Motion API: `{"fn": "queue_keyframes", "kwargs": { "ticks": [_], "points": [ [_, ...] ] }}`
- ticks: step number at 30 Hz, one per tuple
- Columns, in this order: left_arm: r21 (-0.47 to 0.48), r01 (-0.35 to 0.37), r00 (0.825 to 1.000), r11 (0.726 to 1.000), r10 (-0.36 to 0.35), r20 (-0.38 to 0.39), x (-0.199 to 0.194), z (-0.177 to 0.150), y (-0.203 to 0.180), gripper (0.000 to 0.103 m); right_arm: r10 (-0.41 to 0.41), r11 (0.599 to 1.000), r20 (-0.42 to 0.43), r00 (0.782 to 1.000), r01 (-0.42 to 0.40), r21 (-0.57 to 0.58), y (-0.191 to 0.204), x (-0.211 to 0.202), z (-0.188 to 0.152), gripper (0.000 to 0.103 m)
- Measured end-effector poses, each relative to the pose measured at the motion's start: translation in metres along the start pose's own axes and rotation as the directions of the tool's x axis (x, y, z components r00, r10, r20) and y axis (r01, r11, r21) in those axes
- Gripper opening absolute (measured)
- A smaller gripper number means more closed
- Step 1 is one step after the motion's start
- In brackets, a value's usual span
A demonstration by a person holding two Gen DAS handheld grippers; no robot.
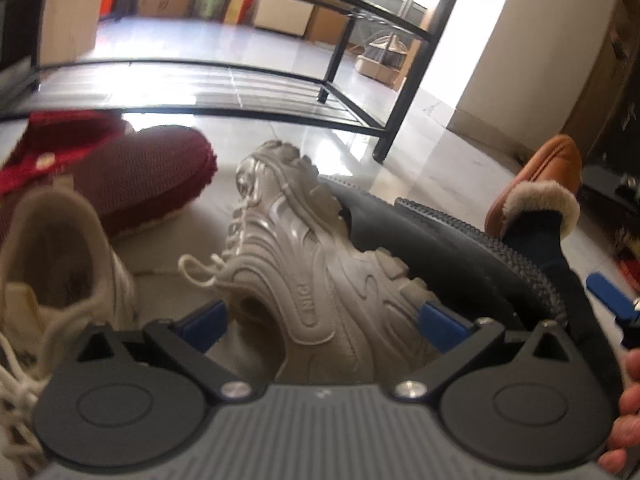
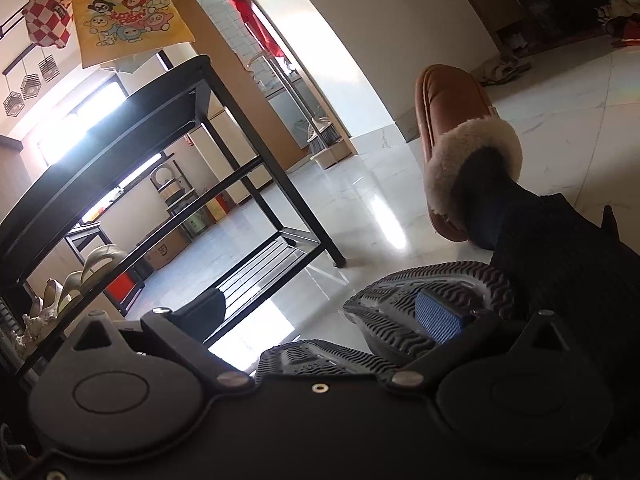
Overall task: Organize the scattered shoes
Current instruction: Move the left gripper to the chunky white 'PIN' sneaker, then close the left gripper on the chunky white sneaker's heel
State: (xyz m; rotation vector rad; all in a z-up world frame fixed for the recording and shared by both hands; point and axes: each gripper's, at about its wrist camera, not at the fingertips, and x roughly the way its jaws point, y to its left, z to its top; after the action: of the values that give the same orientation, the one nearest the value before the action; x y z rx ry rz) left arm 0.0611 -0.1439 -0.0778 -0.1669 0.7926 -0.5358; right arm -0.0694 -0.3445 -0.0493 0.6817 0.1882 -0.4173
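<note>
My left gripper [image 1: 320, 320] is open, its blue pads on either side of a beige chunky sneaker [image 1: 288, 248] that lies tipped on its side on the floor. A second beige sneaker [image 1: 60, 256] stands at the left. Two dark red slippers [image 1: 132, 176] lie behind it. A black slipper [image 1: 460, 248] with a ribbed sole leans at the right. In the right wrist view, my right gripper [image 2: 320, 316] is closed around black slippers [image 2: 400, 312] with sole treads showing; the left finger is hidden. The black metal shoe rack [image 1: 224, 76] stands ahead.
A person's foot in a brown fur-lined slipper [image 2: 452, 128] stands on the glossy tile floor at the right, also in the left wrist view [image 1: 548, 176]. Light shoes [image 2: 80, 280] sit on the rack's shelf. Cardboard boxes [image 1: 168, 0] and a broom [image 2: 324, 136] lie beyond. A yellow tote bag [image 2: 128, 12] hangs above.
</note>
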Motion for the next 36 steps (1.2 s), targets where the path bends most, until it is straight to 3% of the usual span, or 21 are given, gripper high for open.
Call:
{"fn": "queue_keyframes", "kwargs": {
  "ticks": [4, 8, 12, 19, 23, 28, 31, 34, 36],
  "points": [
    [-0.025, 0.031, 1.000, 0.999, -0.031, -0.001, 0.004, 0.000, 0.005, 0.103, -0.002, 1.000, -0.004, 1.000, 0.002, -0.005, 0.001, 0.001, -0.001, 0.103],
    [-0.130, 0.089, 0.996, 0.987, -0.091, -0.006, 0.006, 0.000, 0.013, 0.103, -0.010, 1.000, -0.004, 1.000, 0.010, -0.003, 0.000, 0.001, -0.001, 0.103],
    [-0.176, 0.146, 0.989, 0.974, -0.147, 0.010, 0.008, 0.003, 0.010, 0.103, -0.017, 1.000, -0.011, 1.000, 0.017, 0.004, -0.001, 0.002, -0.001, 0.103],
    [-0.212, 0.093, 0.995, 0.973, -0.099, -0.021, 0.028, 0.006, 0.008, 0.103, -0.029, 1.000, -0.010, 1.000, 0.029, 0.003, -0.002, 0.002, -0.001, 0.103],
    [-0.167, 0.082, 0.996, 0.983, -0.084, -0.003, 0.031, 0.007, 0.006, 0.103, -0.045, 0.999, -0.007, 0.999, 0.045, 0.011, -0.003, 0.002, -0.001, 0.103],
    [-0.169, 0.093, 0.995, 0.981, -0.095, -0.003, 0.031, 0.007, 0.009, 0.103, -0.050, 0.999, -0.013, 0.999, 0.050, 0.014, -0.003, 0.002, -0.001, 0.103],
    [-0.219, 0.124, 0.992, 0.968, -0.127, 0.000, 0.032, 0.005, 0.018, 0.102, -0.053, 0.998, -0.017, 0.998, 0.053, 0.016, -0.004, 0.003, -0.001, 0.103],
    [-0.262, 0.131, 0.991, 0.956, -0.132, 0.015, 0.032, 0.004, 0.024, 0.099, -0.056, 0.998, -0.020, 0.998, 0.056, 0.018, -0.004, 0.003, -0.001, 0.103],
    [-0.240, 0.137, 0.990, 0.961, -0.137, 0.019, 0.031, 0.006, 0.023, 0.095, -0.058, 0.998, -0.022, 0.998, 0.058, 0.020, -0.006, 0.005, -0.001, 0.103]
  ]
}}
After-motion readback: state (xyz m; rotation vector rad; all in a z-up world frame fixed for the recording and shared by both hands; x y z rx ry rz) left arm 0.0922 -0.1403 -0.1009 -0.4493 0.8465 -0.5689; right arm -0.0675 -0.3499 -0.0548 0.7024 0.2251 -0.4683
